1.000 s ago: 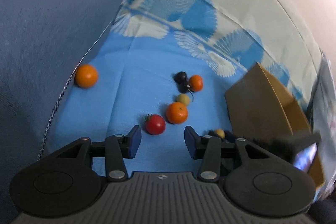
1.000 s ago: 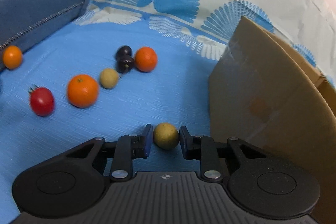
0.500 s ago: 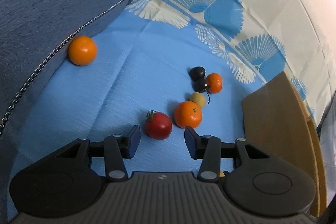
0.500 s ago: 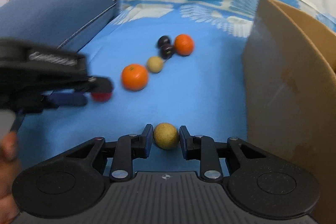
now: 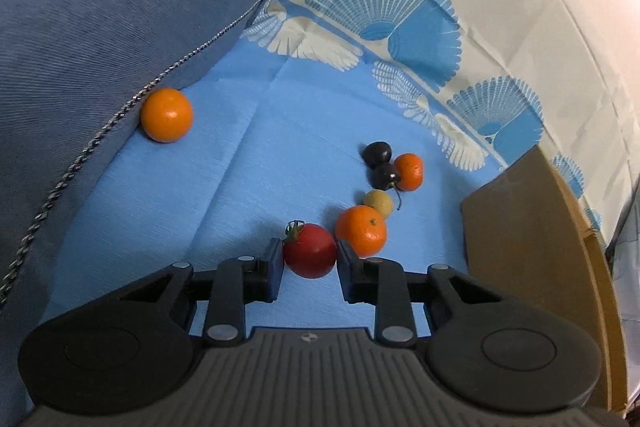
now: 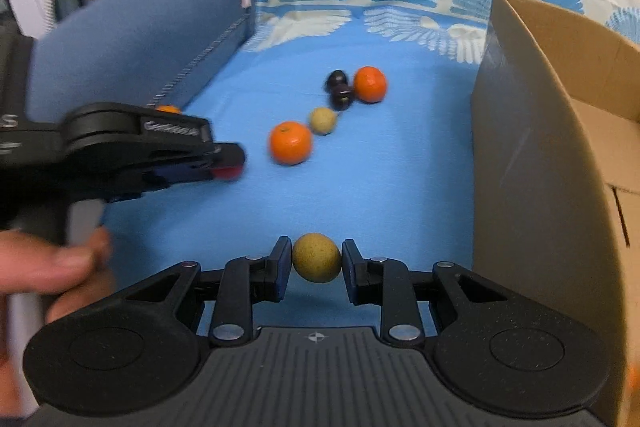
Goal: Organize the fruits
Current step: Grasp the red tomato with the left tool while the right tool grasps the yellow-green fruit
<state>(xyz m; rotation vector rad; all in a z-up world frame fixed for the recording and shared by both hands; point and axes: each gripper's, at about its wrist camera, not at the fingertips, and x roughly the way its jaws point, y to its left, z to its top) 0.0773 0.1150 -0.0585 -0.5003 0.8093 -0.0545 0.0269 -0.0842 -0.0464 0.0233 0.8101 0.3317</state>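
Angling downward, left tool [image 5: 310, 259] has just closed on the tomato [image 5: 310, 250]; right tool [image 6: 316, 263] clamps a yellow-green fruit [image 6: 316, 263].

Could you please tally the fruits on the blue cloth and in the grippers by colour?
Orange: 3
Dark: 2
Tan: 2
Red: 1
Total: 8

Blue cloth [image 5: 280, 147] — scattered oranges [image 5: 166, 115], cardboard box [image 6: 560, 147]
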